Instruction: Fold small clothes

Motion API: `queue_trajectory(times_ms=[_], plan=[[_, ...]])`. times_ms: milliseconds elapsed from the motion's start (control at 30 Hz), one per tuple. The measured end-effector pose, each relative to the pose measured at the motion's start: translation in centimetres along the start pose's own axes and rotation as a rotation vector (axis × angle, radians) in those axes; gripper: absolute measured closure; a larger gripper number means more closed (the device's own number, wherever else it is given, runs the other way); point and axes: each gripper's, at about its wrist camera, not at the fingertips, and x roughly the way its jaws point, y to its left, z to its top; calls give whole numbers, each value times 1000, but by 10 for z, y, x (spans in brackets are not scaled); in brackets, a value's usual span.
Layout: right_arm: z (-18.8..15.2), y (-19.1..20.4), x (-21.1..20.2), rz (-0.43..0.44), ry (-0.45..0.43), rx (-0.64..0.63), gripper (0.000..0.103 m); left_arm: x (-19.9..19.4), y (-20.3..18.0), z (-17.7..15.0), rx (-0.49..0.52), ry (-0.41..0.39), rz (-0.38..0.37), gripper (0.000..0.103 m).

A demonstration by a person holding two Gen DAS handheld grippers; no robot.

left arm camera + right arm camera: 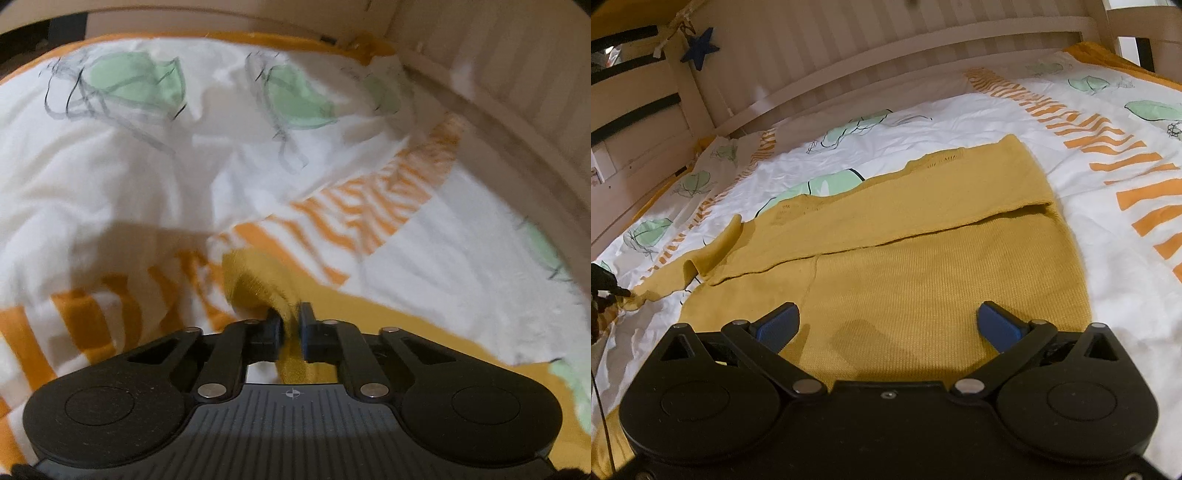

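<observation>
A mustard-yellow knitted sweater (923, 258) lies spread on the bed, one side folded over its body along a long crease. Its sleeve (701, 258) stretches out to the left. My left gripper (290, 319) is shut on the yellow sleeve end (255, 280), which bunches up above the fingers; the view is blurred. That gripper also shows at the far left edge of the right wrist view (613, 290), at the sleeve tip. My right gripper (886, 321) is open and empty, hovering just above the sweater's near hem.
The bed cover (960, 110) is white with orange stripes and green leaf prints, wrinkled. A pale wooden slatted bed rail (886, 48) runs along the far side, with a blue star (701, 48) hanging at the left. The rail also curves along the right in the left wrist view (517, 122).
</observation>
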Motion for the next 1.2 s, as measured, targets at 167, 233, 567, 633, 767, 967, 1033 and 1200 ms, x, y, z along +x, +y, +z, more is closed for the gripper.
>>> queue_trajectory(times_ms=[167, 233, 567, 633, 767, 967, 1033, 1200], plan=[[10, -3, -5, 24, 15, 45, 0, -40, -30, 15, 83, -55, -71, 95], [16, -3, -9, 40, 12, 61, 0, -59, -42, 22, 100, -77, -110, 95], [49, -11, -28, 108, 19, 23, 0, -146, -132, 39, 225, -148, -295, 97], [49, -17, -29, 107, 15, 19, 0, -161, -155, 38, 257, -159, -326, 98], [43, -36, -27, 109, 18, 77, 0, -188, -206, 30, 336, -177, -378, 98], [40, -50, -29, 92, 56, 73, 0, -204, -271, 0, 457, -202, -448, 97], [41, -53, -34, 103, 51, 87, 0, -195, -281, -15, 490, -197, -444, 97], [43, -53, -37, 106, 45, 79, 0, -145, -271, -47, 497, -93, -370, 74]])
